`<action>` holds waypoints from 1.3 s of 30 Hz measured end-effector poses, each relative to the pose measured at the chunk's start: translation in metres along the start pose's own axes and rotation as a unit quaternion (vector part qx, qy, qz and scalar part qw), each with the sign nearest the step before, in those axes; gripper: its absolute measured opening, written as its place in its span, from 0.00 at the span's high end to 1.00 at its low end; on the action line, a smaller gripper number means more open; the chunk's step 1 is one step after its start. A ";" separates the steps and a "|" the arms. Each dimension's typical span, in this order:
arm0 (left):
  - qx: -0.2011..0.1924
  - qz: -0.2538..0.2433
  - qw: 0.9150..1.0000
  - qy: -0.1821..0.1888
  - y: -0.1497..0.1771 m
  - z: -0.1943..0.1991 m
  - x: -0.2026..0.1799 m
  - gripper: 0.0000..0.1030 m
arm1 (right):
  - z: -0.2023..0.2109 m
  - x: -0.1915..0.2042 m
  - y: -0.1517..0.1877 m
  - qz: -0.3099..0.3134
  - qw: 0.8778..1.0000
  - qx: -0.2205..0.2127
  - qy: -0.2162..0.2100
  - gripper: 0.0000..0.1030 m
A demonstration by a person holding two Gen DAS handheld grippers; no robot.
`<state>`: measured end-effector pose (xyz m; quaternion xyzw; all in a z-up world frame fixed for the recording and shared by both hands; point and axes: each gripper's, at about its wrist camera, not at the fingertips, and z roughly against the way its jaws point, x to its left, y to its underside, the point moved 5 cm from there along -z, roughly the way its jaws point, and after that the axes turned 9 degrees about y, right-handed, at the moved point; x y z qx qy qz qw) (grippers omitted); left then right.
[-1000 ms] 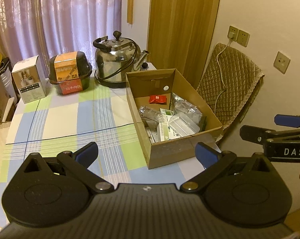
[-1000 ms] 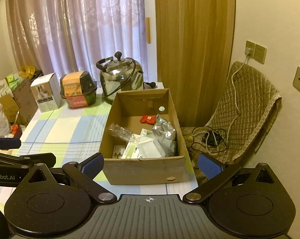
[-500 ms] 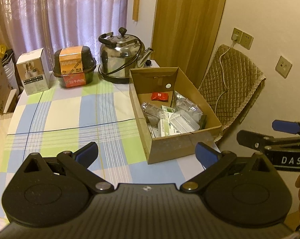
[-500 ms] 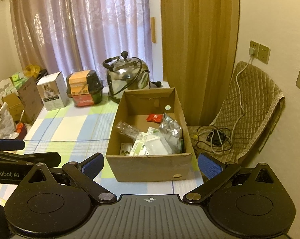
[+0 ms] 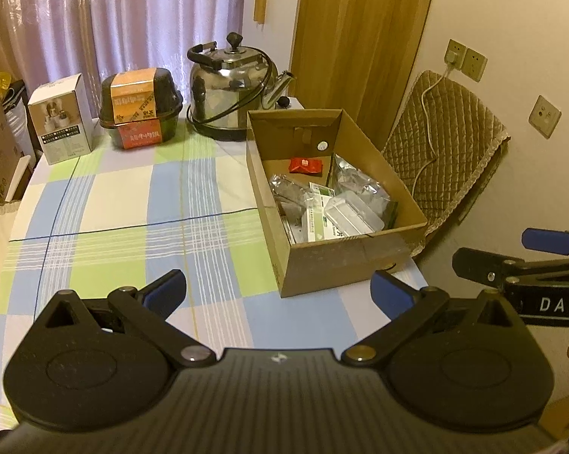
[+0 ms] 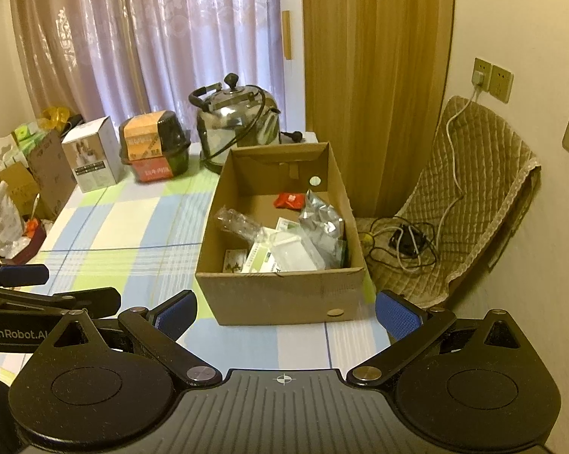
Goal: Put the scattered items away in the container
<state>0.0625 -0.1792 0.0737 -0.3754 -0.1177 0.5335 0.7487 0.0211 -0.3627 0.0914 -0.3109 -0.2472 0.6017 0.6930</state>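
Two tongs hang above the near edge of the table [image 5: 106, 204], both spread wide with nothing between their blue pads. The left tongs [image 5: 278, 289] point across the checked cloth toward the box [image 5: 333, 265]; the right tongs [image 6: 286, 308] face the box's near wall [image 6: 280, 295] almost squarely. Each tool shows at the edge of the other's view.

The box stands open on the table's right side, near the corner. Inside lie a red packet [image 5: 305, 165] toward the far wall, a silver foil pouch [image 6: 322, 223] on the right, crinkled clear wrap [image 6: 235, 221] on the left, a white clear-lidded case [image 5: 354, 213] and green-and-white cartons [image 6: 259, 255] toward the near wall. The cloth around the box is bare of loose items.

At the table's far edge stand a steel kettle [image 5: 231, 87] just behind the box, a black tub with an orange label [image 5: 140, 108] beside it, and a white carton [image 5: 63, 117] further left. A quilted chair [image 6: 469, 196] sits by the wall on the right, with cables [image 6: 401, 244] on its seat.
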 end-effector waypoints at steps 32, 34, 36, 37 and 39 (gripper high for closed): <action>0.027 0.007 1.000 -0.002 0.013 -0.018 0.004 0.01 | -0.018 0.005 0.010 0.004 1.000 0.030 -0.006 0.00; 0.027 0.007 1.000 -0.002 0.014 -0.019 0.004 0.01 | -0.018 0.005 0.010 0.003 1.000 0.030 -0.006 0.00; 0.024 0.008 1.000 0.001 0.015 -0.018 0.004 0.01 | -0.018 0.005 0.011 0.003 1.000 0.030 -0.006 0.00; 0.021 0.009 1.000 0.003 0.015 -0.017 0.004 0.01 | -0.018 0.005 0.011 0.004 1.000 0.030 -0.006 0.00; 0.017 0.009 1.000 0.004 0.015 -0.017 0.004 0.01 | -0.018 0.005 0.010 0.003 1.000 0.030 -0.006 0.00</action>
